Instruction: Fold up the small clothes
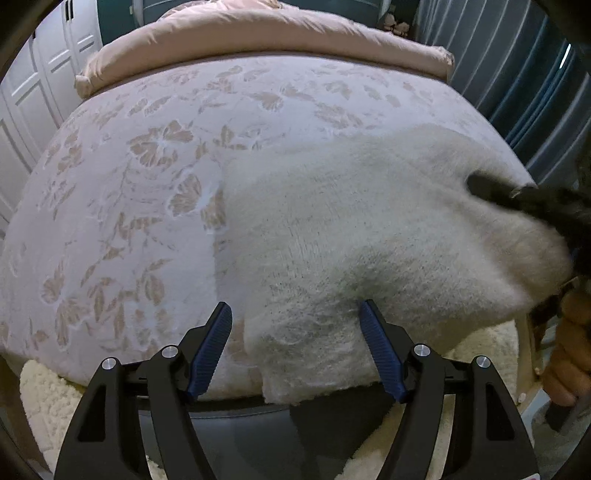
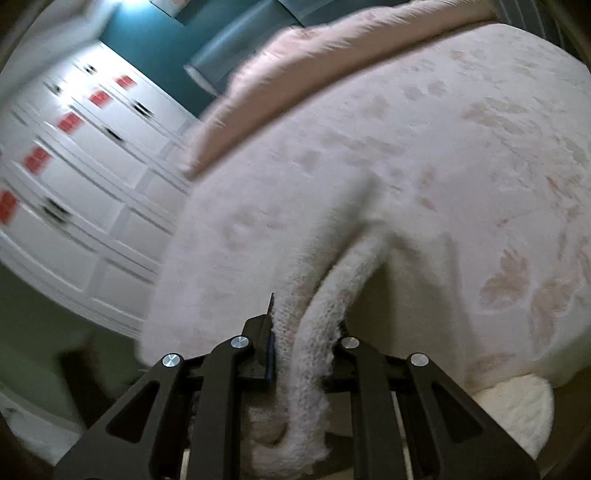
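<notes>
A white fuzzy knit garment (image 1: 354, 236) lies on the bed (image 1: 147, 177), at its near edge. The right hand-held gripper (image 2: 303, 332) is clamped on a bunched fold of it; the left hand-held gripper (image 1: 295, 347) hangs spread apart over its hem, pads clear. No writing is legible. Only the right view shows red tags (image 2: 68, 123) on white cabinets (image 2: 92, 192).

A home bedroom

A bed (image 1: 147, 184) with floral cover fills the frame — rolled pink duvet (image 1: 258, 33) at top, white panelled wardrobe doors (image 2: 74, 177) left.

The left black gripper (image 1: 295, 350) has its blue-padded fingers (image 1: 210, 347) spread apart; the right black gripper (image 2: 303, 332) is clamped on fuzzy white knit garment (image 2: 295, 369).
</notes>
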